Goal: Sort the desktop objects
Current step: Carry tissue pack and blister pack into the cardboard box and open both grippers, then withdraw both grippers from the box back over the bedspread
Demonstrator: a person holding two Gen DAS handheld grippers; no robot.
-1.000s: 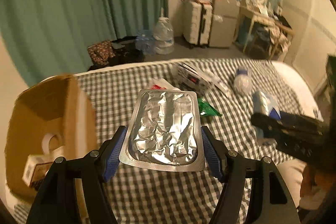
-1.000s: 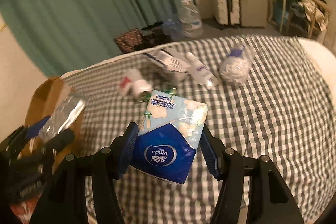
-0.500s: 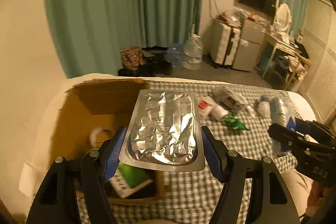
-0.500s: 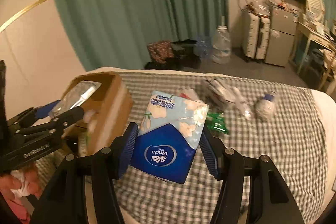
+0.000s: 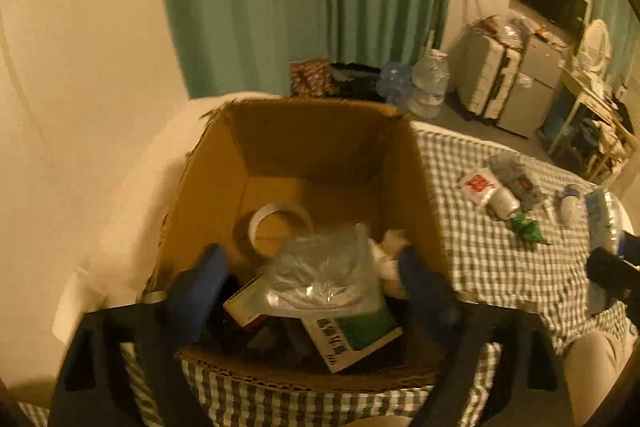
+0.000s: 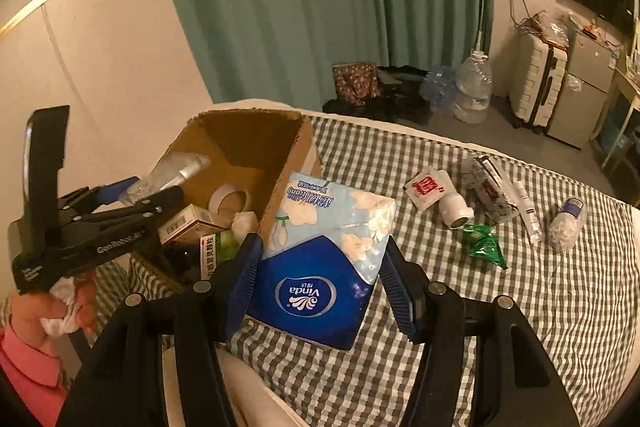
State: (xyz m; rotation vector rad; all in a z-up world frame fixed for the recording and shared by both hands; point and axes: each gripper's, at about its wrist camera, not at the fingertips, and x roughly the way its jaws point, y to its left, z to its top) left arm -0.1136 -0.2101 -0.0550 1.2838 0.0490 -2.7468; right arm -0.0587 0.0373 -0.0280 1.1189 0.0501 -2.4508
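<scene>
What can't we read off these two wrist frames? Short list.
- Left wrist: foil pack is motion-blurred between the opening left gripper fingers; contact unclear.
- Left wrist: cardboard box bottom, hidden under its contents.
- Left wrist: right gripper, cut by the frame edge.
- Right wrist: tissue pack hides the checked cloth behind it.

Left tongs (image 6: 160, 183): black frame with blue ribbed pads, a tall black upright plate at the rear, and white lettering along the side bar. Right tongs (image 6: 320, 283): black arms with silver round-headed screws at the joints and blue ribbed pads. The person's left hand (image 6: 52, 311) emerges from a pink sleeve (image 6: 24, 375); pale trousers cover the knee (image 5: 596, 367).
</scene>
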